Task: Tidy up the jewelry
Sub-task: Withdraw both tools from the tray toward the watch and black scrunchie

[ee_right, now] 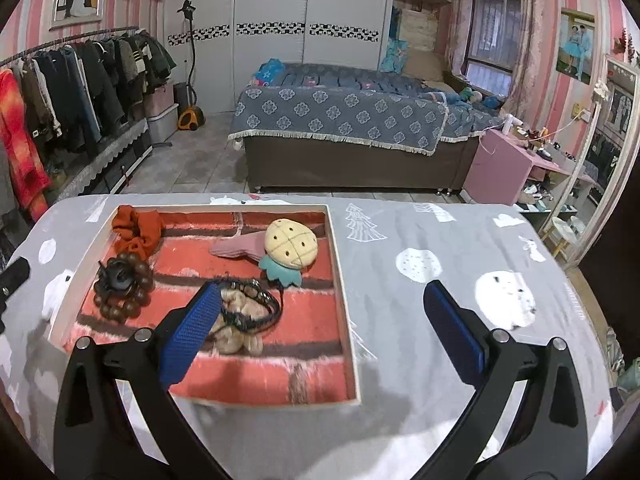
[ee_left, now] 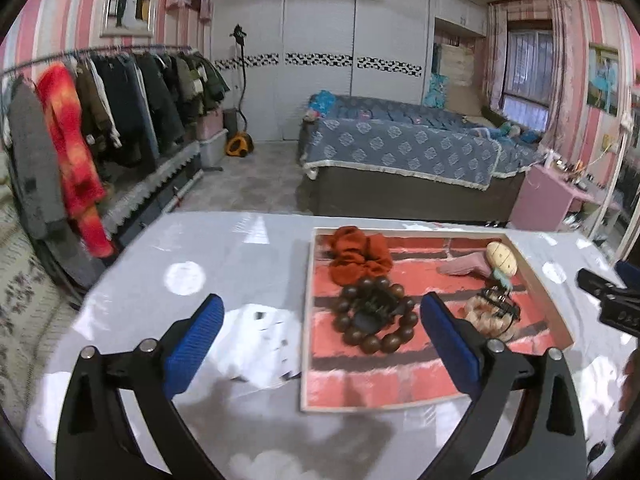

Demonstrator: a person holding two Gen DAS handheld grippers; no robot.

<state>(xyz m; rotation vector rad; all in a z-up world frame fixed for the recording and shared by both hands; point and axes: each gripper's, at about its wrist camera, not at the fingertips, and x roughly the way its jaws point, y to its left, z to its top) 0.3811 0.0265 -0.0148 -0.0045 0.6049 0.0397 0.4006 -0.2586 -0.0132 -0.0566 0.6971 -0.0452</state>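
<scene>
Blue fingers [ee_left: 192, 344] spread, pineapple clip [ee_right: 291, 245] clearest right

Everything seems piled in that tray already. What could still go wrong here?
The black claw clip sits inside the ring of the wooden bead bracelet, so lifting one may drag the other along. The black cord bracelet lies across the beige scrunchie and could snag it. Both the left gripper and right gripper are open beside the tray; a finger might catch its rim.
</scene>
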